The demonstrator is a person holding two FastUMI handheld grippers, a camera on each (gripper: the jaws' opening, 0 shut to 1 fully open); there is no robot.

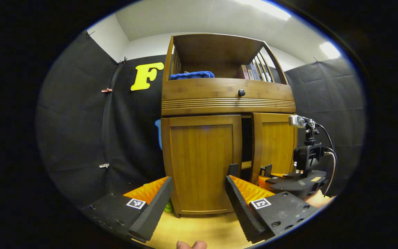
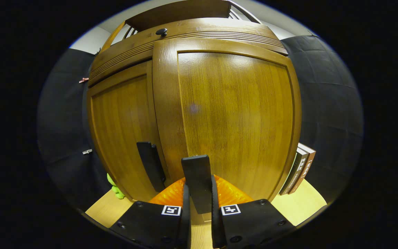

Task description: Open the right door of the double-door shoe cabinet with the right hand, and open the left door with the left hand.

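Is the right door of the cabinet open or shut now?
Slightly open. In the left gripper view a dark gap separates the right door from the left door, and the right gripper is shut on its handle.

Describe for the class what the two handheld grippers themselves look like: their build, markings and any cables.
Each gripper has a black body with ribbed orange panels and a square black-and-white marker on each finger base. In the left gripper view, the right gripper carries a small silver camera on a black mount, with black and white cables.

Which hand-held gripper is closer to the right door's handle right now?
Right. The right hand-held gripper is shut on the right door's handle, with that door already ajar. The left hand-held gripper hangs open, back from the closed left door.
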